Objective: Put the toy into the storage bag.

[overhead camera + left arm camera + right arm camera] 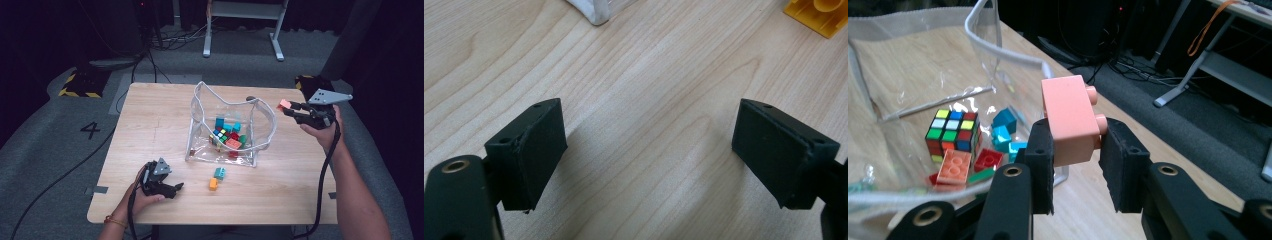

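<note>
I hold the salmon-pink plastic building brick pinched in my right gripper jaws, raised just beside the clear plastic zip pouch. Next I judge it must travel over the pouch mouth and drop. My left gripper rests wide open on the tabletop, near the pouch.

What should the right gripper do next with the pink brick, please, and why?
Probably carry it left, over the clear bag's open top, then release. The right gripper holds the pink brick raised just outside the rim, and the other bricks lie inside.
</note>
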{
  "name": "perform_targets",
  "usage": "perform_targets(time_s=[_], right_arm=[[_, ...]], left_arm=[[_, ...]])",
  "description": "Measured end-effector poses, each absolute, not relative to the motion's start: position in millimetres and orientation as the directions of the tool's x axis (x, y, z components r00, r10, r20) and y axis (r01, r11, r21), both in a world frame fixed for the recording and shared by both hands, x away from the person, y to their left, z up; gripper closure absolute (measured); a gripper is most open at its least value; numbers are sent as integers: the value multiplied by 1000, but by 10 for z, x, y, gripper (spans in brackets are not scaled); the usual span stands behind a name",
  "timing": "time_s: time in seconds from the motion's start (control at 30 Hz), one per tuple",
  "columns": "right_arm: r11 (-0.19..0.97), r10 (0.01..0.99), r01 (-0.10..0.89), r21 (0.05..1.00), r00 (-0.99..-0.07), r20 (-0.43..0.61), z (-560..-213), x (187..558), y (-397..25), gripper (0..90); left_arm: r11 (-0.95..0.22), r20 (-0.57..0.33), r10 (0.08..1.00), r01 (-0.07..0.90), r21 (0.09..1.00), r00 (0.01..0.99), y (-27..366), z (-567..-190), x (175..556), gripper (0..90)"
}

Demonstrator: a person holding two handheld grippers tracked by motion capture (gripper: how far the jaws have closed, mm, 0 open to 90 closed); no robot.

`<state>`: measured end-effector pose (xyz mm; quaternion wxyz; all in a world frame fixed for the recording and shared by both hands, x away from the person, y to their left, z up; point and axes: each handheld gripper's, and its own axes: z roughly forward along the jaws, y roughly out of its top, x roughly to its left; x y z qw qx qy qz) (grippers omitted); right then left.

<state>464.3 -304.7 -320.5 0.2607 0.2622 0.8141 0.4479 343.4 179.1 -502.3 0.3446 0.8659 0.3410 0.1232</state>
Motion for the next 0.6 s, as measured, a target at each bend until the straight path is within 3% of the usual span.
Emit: perform_targets(time_s=[0.6], right_arm=[[466, 591, 133, 874, -782, -196, -2878, 4794, -2596, 673]], left_arm=[[-529, -22, 676, 506, 681, 737, 1791, -5023, 3434, 142]])
